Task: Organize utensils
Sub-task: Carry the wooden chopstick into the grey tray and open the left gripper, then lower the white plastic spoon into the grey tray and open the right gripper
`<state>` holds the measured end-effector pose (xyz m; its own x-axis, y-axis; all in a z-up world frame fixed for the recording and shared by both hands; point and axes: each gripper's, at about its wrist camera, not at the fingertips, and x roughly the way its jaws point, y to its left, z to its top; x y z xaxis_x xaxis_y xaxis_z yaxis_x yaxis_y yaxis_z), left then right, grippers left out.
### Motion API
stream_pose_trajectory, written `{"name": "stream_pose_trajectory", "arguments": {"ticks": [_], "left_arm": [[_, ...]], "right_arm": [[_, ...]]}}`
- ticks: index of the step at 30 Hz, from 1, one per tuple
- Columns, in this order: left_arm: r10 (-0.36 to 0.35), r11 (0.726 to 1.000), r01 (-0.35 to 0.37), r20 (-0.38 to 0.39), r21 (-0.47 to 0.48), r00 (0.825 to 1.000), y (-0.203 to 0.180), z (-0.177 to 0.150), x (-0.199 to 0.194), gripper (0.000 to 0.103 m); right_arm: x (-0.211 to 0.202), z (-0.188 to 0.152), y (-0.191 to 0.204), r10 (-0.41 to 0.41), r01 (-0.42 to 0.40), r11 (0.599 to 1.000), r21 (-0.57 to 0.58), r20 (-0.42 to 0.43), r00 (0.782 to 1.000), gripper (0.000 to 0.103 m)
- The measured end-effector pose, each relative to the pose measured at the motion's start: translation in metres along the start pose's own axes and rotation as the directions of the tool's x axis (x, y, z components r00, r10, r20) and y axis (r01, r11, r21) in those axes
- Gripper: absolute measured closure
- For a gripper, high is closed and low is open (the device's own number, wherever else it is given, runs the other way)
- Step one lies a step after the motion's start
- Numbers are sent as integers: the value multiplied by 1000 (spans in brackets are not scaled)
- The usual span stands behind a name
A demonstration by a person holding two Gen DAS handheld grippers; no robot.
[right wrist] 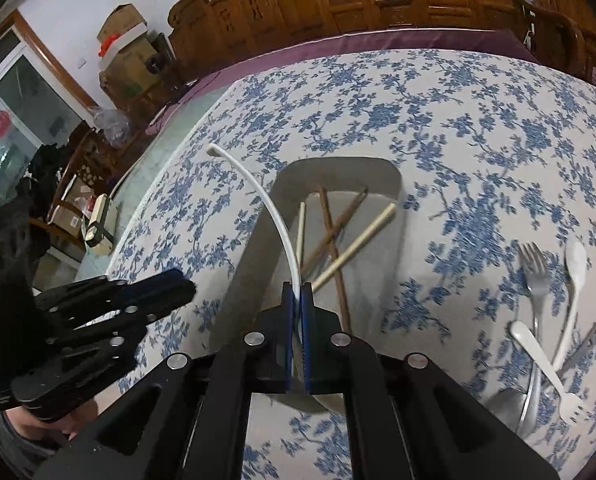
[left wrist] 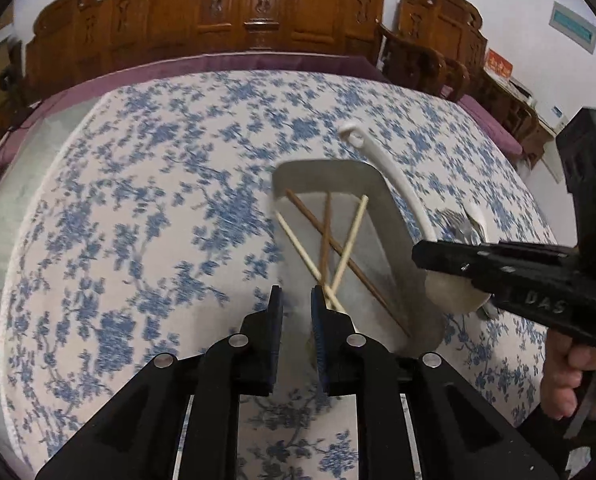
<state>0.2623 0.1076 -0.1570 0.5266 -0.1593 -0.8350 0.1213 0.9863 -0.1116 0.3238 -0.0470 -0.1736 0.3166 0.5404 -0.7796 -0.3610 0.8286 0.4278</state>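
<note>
A: Entry. Right tongs (right wrist: 296,286) clamp narrow on a long white ladle (right wrist: 257,196); its handle arcs up and away from the tips, hook end out over the counter (right wrist: 438,112), bowl near the tongs and mostly hidden under them.

B: Left tongs (left wrist: 296,294)?

A: Narrowly parted, holding nothing, poised at the near end of the grey tray (left wrist: 382,216). Two brown and two pale chopsticks (left wrist: 328,232) lie crossed in it.

B: The relation that counts?

A: The ladle sits over the tray's left edge, long axis roughly along the tray's length. Right hand has it; I judge lowering it in comes next.

B: Remaining?

A: A steel fork (right wrist: 536,280), white spoon (right wrist: 574,276) and white fork (right wrist: 550,376) lie piled right of the tray, nearer the right tongs. One dark piece beneath is unclear; both views are blurred.
</note>
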Motion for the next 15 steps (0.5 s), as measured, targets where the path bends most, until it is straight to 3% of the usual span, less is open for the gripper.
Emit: {"name": "stream_pose_trajectory", "arguments": {"ticks": [8, 15], "left_arm": [[28, 999, -27, 33, -30, 999, 22, 2, -17, 90], [25, 999, -23, 50, -40, 998, 26, 4, -21, 90]], "right_arm": [[10, 5, 10, 36, -36, 998, 55, 2, 999, 99], [32, 0, -2, -20, 24, 995, 99, -36, 999, 96]]}}
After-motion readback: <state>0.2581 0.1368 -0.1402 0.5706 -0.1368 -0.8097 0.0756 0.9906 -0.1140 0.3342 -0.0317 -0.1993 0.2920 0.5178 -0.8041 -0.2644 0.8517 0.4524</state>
